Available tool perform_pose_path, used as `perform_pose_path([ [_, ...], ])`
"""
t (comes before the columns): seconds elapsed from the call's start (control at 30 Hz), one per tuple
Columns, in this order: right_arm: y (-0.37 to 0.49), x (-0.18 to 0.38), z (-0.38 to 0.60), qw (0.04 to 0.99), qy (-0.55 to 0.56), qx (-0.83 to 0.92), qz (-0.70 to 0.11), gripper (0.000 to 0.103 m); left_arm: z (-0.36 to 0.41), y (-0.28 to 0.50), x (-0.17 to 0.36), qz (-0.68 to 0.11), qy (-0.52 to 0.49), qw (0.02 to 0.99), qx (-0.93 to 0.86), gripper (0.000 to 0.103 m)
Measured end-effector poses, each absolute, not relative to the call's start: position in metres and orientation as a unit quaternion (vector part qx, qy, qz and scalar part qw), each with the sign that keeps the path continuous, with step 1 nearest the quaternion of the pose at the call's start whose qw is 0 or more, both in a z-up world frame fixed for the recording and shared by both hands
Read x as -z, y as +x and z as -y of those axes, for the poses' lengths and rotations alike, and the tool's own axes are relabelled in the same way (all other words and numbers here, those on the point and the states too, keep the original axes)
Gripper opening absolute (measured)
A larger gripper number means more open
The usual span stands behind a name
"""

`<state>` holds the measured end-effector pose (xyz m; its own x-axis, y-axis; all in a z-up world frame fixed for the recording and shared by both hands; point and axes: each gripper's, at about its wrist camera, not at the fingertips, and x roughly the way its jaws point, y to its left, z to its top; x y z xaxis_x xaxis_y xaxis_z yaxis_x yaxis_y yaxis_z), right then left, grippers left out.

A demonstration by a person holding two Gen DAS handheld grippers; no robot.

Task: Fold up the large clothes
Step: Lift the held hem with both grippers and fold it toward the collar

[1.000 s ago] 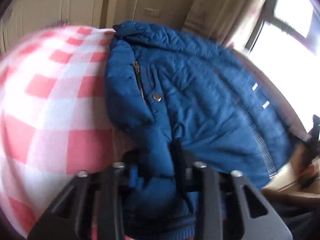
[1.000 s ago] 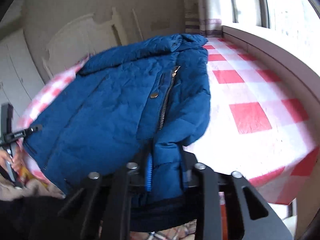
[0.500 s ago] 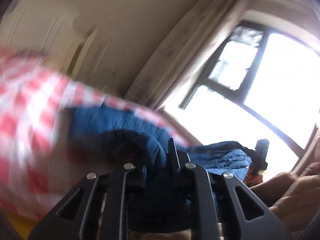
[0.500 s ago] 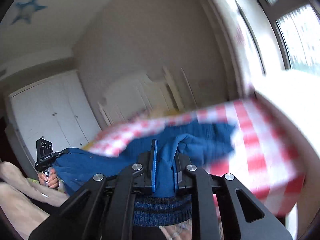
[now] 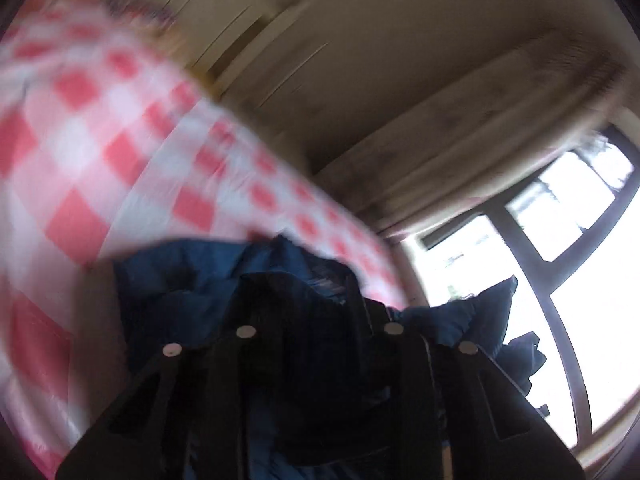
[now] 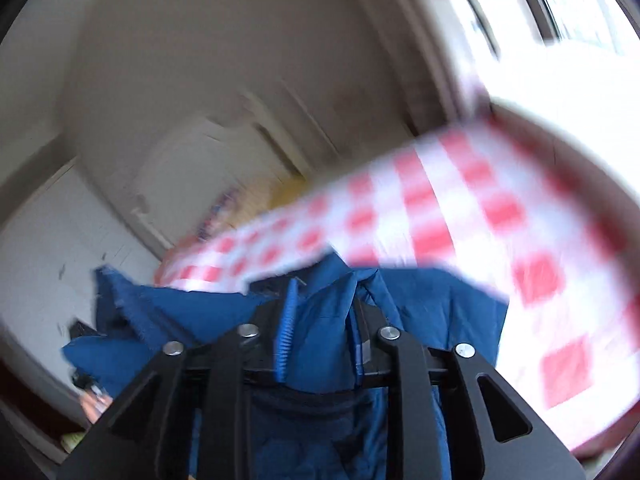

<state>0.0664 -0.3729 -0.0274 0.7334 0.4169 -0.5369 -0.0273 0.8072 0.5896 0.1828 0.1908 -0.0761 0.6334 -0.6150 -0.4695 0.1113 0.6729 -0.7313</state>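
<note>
While the checked cloth (image 5: 100,152) lies behind, both grippers (image 5: 316,320) (image 6: 320,316) pinch the blue coat (image 6: 420,304), the left jaws just loosening.

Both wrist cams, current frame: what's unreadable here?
- Left wrist view: the left gripper is backlit by the window; whether its pads press the blue padded jacket is lost in shadow.
- Both views: motion blur smears the red-and-white checked cloth.
- Right wrist view: the right gripper is shut on the jacket; the jacket's far end is cut off at the left edge.
- Neither view shows the jacket's overall lay or fold.
</note>
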Motion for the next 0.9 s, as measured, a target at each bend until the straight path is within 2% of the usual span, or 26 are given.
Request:
perform_pose_path([
  [0.07,0.081,0.065,0.386,0.849,0.346,-0.113,-0.382,0.045,-0.196,0.195,0.107,-0.383,-0.363,0.826,0.199,0.035],
  [0.13,0.080,0.082,0.395,0.834,0.382,-0.142,-0.372,0.077,-0.205,0.187,0.122,-0.365,-0.380,0.824,0.208,0.042],
  [0.17,0.073,0.084,0.403,0.837,0.388,-0.152,-0.354,0.099,-0.208,0.183,0.122,-0.356,-0.378,0.828,0.210,0.050],
  [0.27,0.049,0.073,0.421,0.872,0.364,-0.135,-0.298,0.099,-0.224,0.160,0.105,-0.317,-0.337,0.875,0.140,0.097],
  [0.3,0.045,0.067,0.423,0.884,0.343,-0.124,-0.293,0.099,-0.229,0.150,0.094,-0.291,-0.317,0.895,0.114,0.100],
  [0.43,0.051,0.053,0.411,0.912,0.252,-0.093,-0.310,0.099,-0.224,0.138,0.067,-0.276,-0.248,0.921,0.118,0.100],
  [0.63,0.117,0.064,0.371,0.918,0.105,-0.086,-0.372,0.099,-0.159,0.183,0.071,-0.355,-0.053,0.924,0.133,0.100],
  [0.73,0.149,0.076,0.349,0.906,0.056,-0.094,-0.408,0.099,-0.153,0.213,0.086,-0.394,-0.061,0.906,0.144,0.100],
  [0.83,0.179,0.091,0.326,0.885,0.004,-0.108,-0.452,0.099,-0.162,0.248,0.099,-0.433,-0.121,0.877,0.168,0.100],
  [0.9,0.186,0.097,0.317,0.877,-0.008,-0.117,-0.466,0.097,-0.168,0.268,0.111,-0.452,-0.162,0.857,0.187,0.095],
])
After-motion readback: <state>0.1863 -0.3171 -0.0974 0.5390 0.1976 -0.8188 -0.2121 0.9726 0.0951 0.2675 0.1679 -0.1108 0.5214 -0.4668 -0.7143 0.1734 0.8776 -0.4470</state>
